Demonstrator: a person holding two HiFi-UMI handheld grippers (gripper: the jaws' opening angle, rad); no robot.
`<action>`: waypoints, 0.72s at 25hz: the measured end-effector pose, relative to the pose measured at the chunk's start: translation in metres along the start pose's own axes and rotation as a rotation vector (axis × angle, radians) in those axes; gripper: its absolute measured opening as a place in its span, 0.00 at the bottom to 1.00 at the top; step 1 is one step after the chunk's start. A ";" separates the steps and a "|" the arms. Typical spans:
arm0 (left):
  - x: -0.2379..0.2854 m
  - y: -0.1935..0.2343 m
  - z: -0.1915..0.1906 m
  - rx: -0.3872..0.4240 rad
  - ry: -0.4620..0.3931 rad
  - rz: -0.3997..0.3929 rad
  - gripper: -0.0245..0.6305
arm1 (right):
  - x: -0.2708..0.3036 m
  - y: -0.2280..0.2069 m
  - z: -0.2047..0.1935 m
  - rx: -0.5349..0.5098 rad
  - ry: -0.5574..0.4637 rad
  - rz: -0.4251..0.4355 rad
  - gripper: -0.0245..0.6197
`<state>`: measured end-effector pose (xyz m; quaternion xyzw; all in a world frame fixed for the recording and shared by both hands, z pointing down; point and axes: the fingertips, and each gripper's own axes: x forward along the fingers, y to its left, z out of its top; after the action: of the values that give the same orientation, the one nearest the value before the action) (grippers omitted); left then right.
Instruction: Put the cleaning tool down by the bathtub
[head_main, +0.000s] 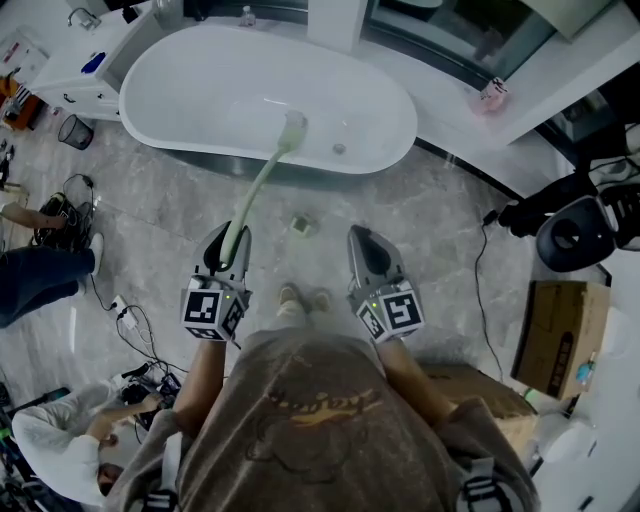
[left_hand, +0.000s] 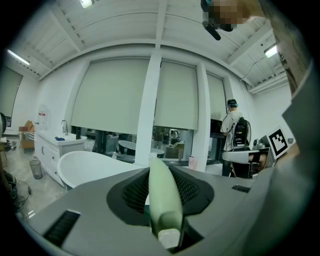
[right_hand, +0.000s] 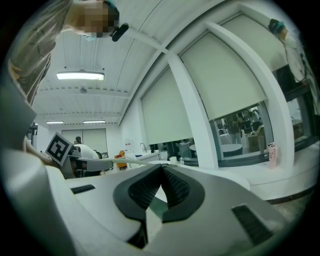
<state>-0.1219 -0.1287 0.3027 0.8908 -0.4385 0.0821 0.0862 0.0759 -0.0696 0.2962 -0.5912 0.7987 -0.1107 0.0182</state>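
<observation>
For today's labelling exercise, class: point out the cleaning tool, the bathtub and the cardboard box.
cleaning tool (head_main: 260, 182), head view, middle of its pale green handle.
bathtub (head_main: 200, 90), head view, bare white inner wall.
cardboard box (head_main: 560, 335), head view, middle of its brown face.

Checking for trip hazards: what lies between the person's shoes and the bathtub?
A small greenish object on the grey floor, visible only in the head view.
</observation>
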 end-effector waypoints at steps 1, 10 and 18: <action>0.004 0.002 -0.002 0.000 0.004 -0.004 0.23 | 0.004 -0.001 -0.001 -0.002 0.004 0.001 0.04; 0.036 0.020 -0.029 0.003 0.064 -0.017 0.23 | 0.033 -0.019 -0.018 0.006 0.039 0.000 0.04; 0.049 0.026 -0.070 -0.003 0.118 -0.046 0.23 | 0.051 -0.035 -0.049 0.013 0.070 -0.014 0.04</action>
<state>-0.1181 -0.1657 0.3840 0.8941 -0.4122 0.1320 0.1152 0.0855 -0.1202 0.3561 -0.5924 0.7939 -0.1369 -0.0066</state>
